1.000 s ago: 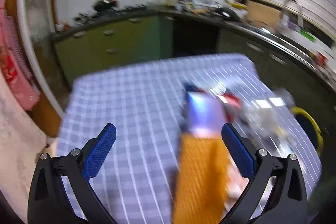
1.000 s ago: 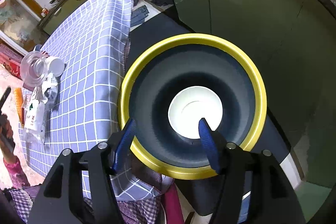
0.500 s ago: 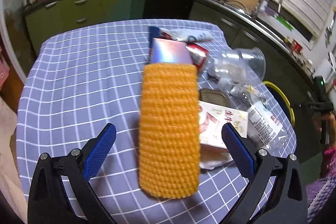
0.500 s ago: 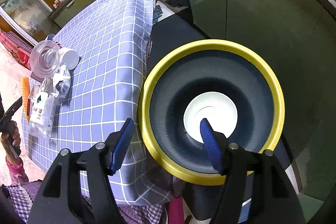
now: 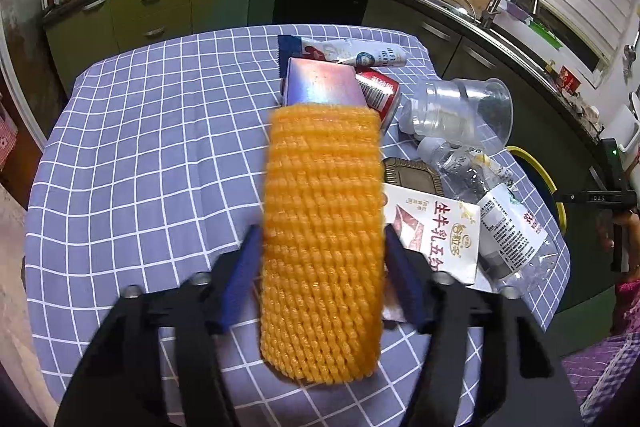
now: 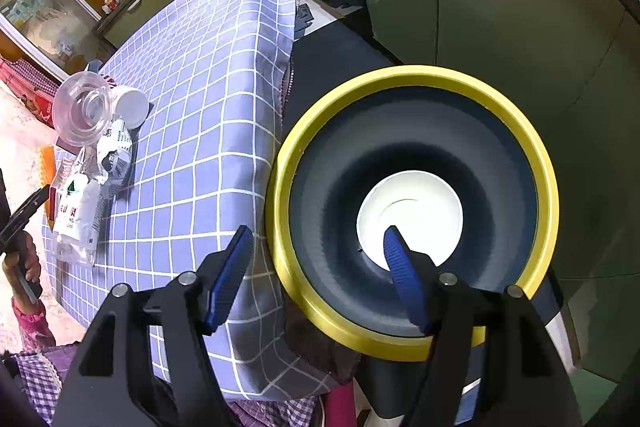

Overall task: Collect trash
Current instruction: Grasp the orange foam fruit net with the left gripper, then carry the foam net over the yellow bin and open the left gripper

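Trash: an orange foam net (image 5: 320,239) lies on the checked tablecloth (image 5: 152,147), clear cloth at nine o'clock, litter at three. The left gripper (image 5: 320,267) has just been closing, its pads now at the net's sides. The right gripper (image 6: 316,267) hangs open above the yellow-rimmed bin (image 6: 536,147) beside the table edge.

Indoor light glaring off the silver box (image 5: 320,85); left gripper (image 5: 322,273) smearing with motion blur; fisheye edges bending, vignetting.

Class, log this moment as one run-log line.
left gripper: jaws just closing around orange foam net | right gripper: open above yellow-rimmed bin
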Tool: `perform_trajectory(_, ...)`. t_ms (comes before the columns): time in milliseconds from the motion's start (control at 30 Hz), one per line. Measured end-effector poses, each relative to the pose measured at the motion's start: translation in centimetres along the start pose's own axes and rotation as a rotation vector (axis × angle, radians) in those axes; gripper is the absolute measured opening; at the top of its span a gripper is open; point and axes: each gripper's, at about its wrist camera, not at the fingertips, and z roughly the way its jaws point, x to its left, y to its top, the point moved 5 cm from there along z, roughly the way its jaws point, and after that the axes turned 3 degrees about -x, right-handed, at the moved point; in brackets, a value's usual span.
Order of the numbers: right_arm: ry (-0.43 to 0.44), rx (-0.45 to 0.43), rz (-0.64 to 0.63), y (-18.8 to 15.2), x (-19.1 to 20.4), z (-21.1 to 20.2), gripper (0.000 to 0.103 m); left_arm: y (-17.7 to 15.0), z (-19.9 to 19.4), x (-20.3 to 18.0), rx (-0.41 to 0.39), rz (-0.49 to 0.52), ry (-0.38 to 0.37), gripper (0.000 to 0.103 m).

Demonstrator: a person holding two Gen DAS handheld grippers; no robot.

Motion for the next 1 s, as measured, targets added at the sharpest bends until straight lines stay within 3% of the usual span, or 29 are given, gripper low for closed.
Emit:
perform_trajectory(267, 0.003, -0.005, -0.010, -0.1, 0.3, 0.0, 0.064, 0.1, -1.5, 1.2, -0.030, -0.016, 0.027, 0.019)
perform_trajectory(500, 0.005, -0.024, -0.005, -0.3, 0.2, -0.5, 0.064, 0.6, -5.0, 0.6, -0.087, 0.033, 0.108, 0.015)
perform_trajectory(633, 0.000, -0.038, -0.004, -0.5, -0.1, -1.0, 0.064, 1.5, -7.0, -1.7, -0.096, 0.095, 0.113, 0.015)
perform_trajectory(800, -0.018, -0.068, 0.006, -0.8, -1.1, -2.3, 0.064, 3.8, -8.5, -7.7, -0.121, 0.222, 0.032, 0.015)
perform_trajectory(900, -0.038, -0.102, 0.019, -1.3, -2.1, -3.9, 0.064, 5.5, -8.5, -13.4, -0.143, 0.337, -0.065, 0.015)
perform_trajectory(1000, -0.070, -0.139, 0.035, -2.2, -3.6, -5.7, 0.065, 6.8, -7.6, -18.2, -0.143, 0.392, -0.158, 0.015)
